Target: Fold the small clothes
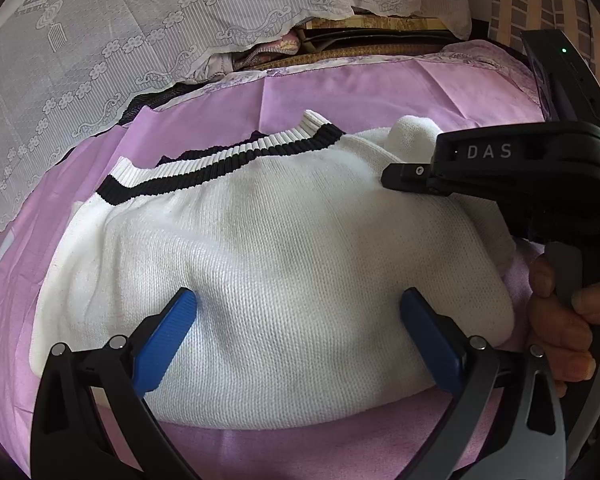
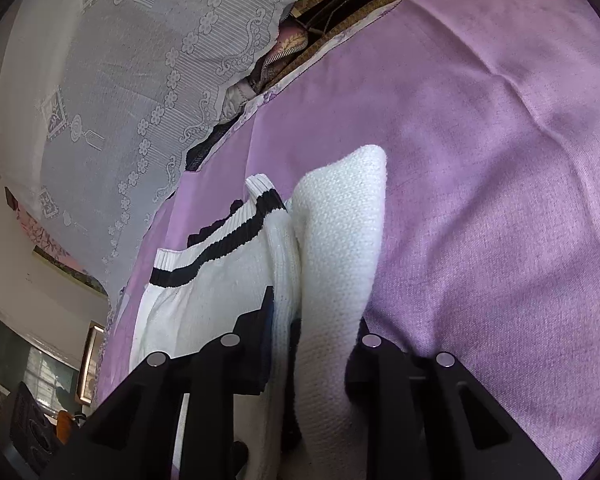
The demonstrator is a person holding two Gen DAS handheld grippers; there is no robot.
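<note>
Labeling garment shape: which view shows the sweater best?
Left wrist: the whole white sweater lies spread on the purple sheet, striped hem included. Right wrist shows only a bunched fold and part of the hem, up close.

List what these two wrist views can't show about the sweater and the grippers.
- Left wrist view: the right gripper hides the white sweater's right edge.
- Right wrist view: bunched knit covers the pads.
- Left gripper: open; whether it touches the knit is unclear.
- Sweater's underside on purple sheet: hidden.

Right gripper (image 2: 300, 320), seemingly pinching white sweater (image 2: 331, 240)
</note>
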